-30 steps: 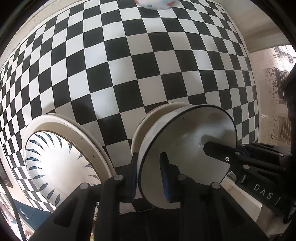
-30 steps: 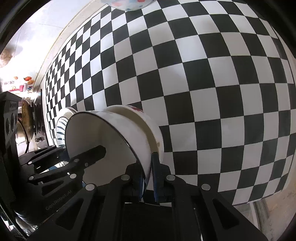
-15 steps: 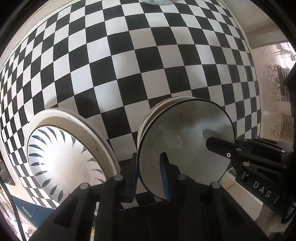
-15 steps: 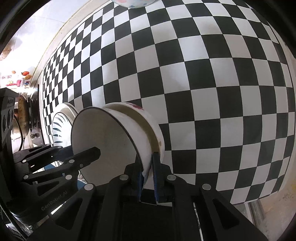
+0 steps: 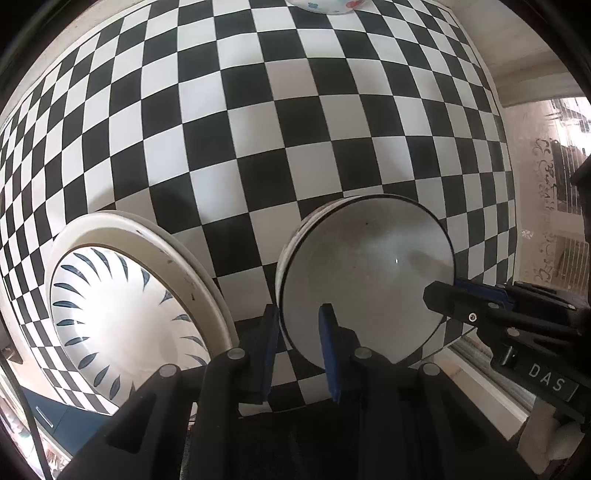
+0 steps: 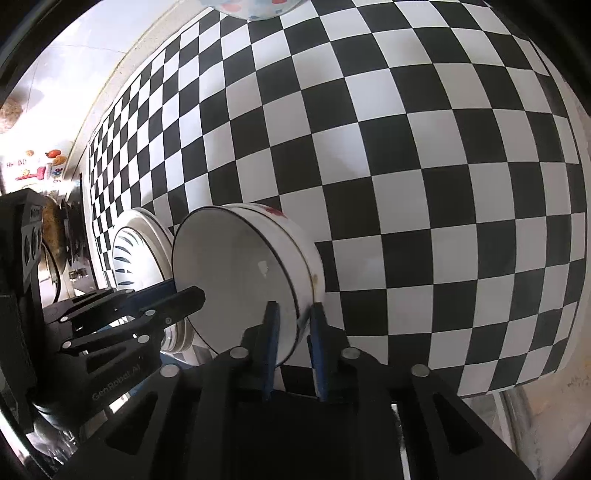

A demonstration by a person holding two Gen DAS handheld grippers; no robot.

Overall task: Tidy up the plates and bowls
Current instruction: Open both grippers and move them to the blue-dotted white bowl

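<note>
A white bowl with a thin dark rim (image 5: 369, 280) (image 6: 229, 280) sits nested in a second white bowl with a red flower mark (image 6: 280, 221). The pair is low over the checkered tablecloth (image 5: 258, 129). My left gripper (image 5: 299, 314) is shut on the bowl's near rim, one blue pad inside and one outside. My right gripper (image 6: 294, 310) grips the rim on the opposite side the same way; its finger shows in the left wrist view (image 5: 443, 291). Across the bowl in the right wrist view is the left gripper (image 6: 188, 295).
A large white plate with blue leaf strokes (image 5: 122, 314) (image 6: 136, 258) lies just left of the bowls. A flowered bowl (image 5: 321, 5) (image 6: 255, 7) stands at the far edge of the cloth. The table's edge and floor run along the right (image 5: 535, 221).
The nested bowls have sunk away from both cameras toward the cloth and look smaller. The right gripper's pads stand slightly wider apart than before.
</note>
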